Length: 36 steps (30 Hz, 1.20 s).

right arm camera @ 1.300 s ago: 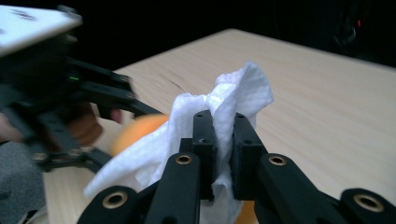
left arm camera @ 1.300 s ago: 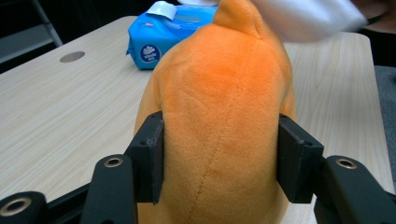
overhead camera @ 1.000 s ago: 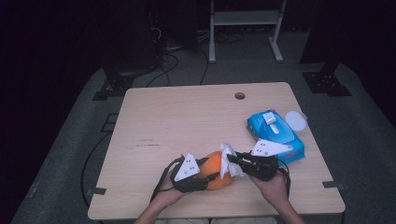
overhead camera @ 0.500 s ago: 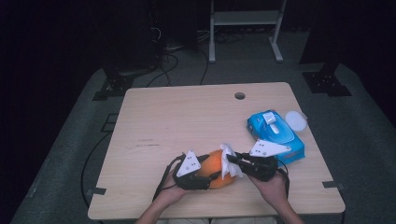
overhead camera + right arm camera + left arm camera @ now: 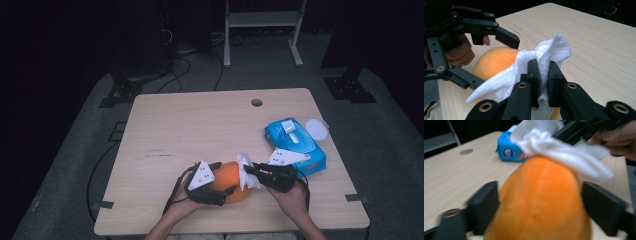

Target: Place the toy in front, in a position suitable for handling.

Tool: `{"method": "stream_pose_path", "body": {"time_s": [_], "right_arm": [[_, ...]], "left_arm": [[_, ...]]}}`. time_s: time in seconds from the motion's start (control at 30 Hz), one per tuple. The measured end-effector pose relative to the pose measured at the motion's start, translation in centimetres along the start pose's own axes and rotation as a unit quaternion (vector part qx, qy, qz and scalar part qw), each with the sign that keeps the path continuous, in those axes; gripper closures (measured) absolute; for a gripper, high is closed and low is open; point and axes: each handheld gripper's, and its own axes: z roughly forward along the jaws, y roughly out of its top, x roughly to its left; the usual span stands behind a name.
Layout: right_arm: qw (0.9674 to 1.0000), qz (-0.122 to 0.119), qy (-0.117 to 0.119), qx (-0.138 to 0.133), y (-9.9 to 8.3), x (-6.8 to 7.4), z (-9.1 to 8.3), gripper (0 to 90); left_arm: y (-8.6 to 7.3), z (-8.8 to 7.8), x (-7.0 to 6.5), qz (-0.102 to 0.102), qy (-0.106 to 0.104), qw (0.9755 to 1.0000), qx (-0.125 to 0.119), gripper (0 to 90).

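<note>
Nothing moved: left claw [image 5: 220, 186] grips orange fruit [image 5: 231, 181]; right claw [image 5: 543, 75] pinches wipe [image 5: 534, 65].

The blue wipes pack [image 5: 296, 145] blocks the table's [image 5: 190, 125] right edge; left and far halves lie open.

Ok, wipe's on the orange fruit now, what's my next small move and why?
Probably drag the right tongs and their pinched white wipe across the orange fruit: the left tongs clamp it on both sides, and the wipe drapes only its top.
</note>
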Motion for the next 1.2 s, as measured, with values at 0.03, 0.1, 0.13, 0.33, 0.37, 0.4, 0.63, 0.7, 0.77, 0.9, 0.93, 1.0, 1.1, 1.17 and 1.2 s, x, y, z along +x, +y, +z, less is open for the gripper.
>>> {"method": "stream_pose_path", "body": {"time_s": [0.03, 0.1, 0.13, 0.33, 0.37, 0.4, 0.63, 0.7, 0.77, 0.9, 0.93, 1.0, 1.1, 1.17, 1.2], "right_arm": [[1.0000, 0.001, -0.001, 0.000, -0.1, -0.1, 0.0, 82.0], [1.0000, 0.008, -0.001, 0.002, -0.2, -0.4, 0.1, 82.0], [1.0000, 0.010, -0.001, 0.002, -0.3, -0.5, 0.1, 82.0], [0.9999, -0.009, 0.004, -0.005, 0.2, 1.1, 0.3, 81.9], [0.9999, -0.013, 0.008, -0.005, 0.3, 1.5, 0.4, 81.9], [0.9998, -0.017, 0.006, -0.002, 0.4, 1.6, 0.4, 81.9], [1.0000, 0.007, -0.002, -0.001, -0.2, -0.1, 0.2, 81.9], [0.9999, 0.008, -0.007, 0.001, -0.3, -0.3, 0.2, 81.9], [0.9999, 0.003, -0.016, 0.004, -0.4, -0.5, 0.3, 81.9], [0.9996, 0.022, -0.018, 0.005, -0.8, -1.4, 0.2, 81.9], [0.9996, 0.021, -0.018, 0.004, -0.8, -1.3, 0.2, 81.9], [0.9997, 0.010, -0.020, 0.005, -0.6, -1.0, 0.3, 81.9], [0.9998, 0.004, -0.020, 0.003, -0.3, -0.3, 0.3, 81.9], [1.0000, 0.000, -0.009, -0.003, -0.1, 0.3, 0.3, 81.9], [1.0000, -0.002, -0.003, -0.006, 0.0, 0.6, 0.3, 81.9]], "left_arm": [[-0.2, 0.0, 0.2, -0.003, -0.004, 1.0000, 0.002, 11.2], [-0.3, 0.1, 0.4, -0.011, -0.008, 0.9999, 0.003, 12.7], [-0.3, 0.0, 0.3, -0.011, -0.008, 0.9999, 0.004, 17.4], [0.0, 0.1, -0.6, 0.002, 0.002, 0.9999, 0.012, 24.0], [-0.1, 0.0, -0.5, 0.001, 0.001, 0.9999, 0.012, 23.9], [-0.1, 0.0, -0.4, 0.000, 0.000, 0.9999, 0.012, 23.9], [-0.2, -0.1, 0.2, -0.014, -0.016, 0.9998, 0.005, 16.3], [0.0, -0.1, -0.1, -0.016, -0.022, 0.9996, 0.006, 17.4], [0.2, -0.2, -0.5, -0.007, -0.031, 0.9995, 0.005, 20.0], [0.2, -0.2, -0.4, -0.001, -0.033, 0.9994, 0.002, 20.0], [0.1, -0.1, -0.3, -0.001, -0.028, 0.9996, 0.004, 18.3], [-0.1, 0.1, 0.0, -0.017, -0.023, 0.9994, 0.017, 11.5], [-0.3, 0.0, -0.1, -0.014, -0.020, 0.9996, 0.017, 16.3], [-0.2, 0.1, -0.3, -0.012, -0.015, 0.9997, 0.015, 18.8], [-0.1, 0.1, -0.5, -0.006, -0.013, 0.9998, 0.017, 18.9]]}}
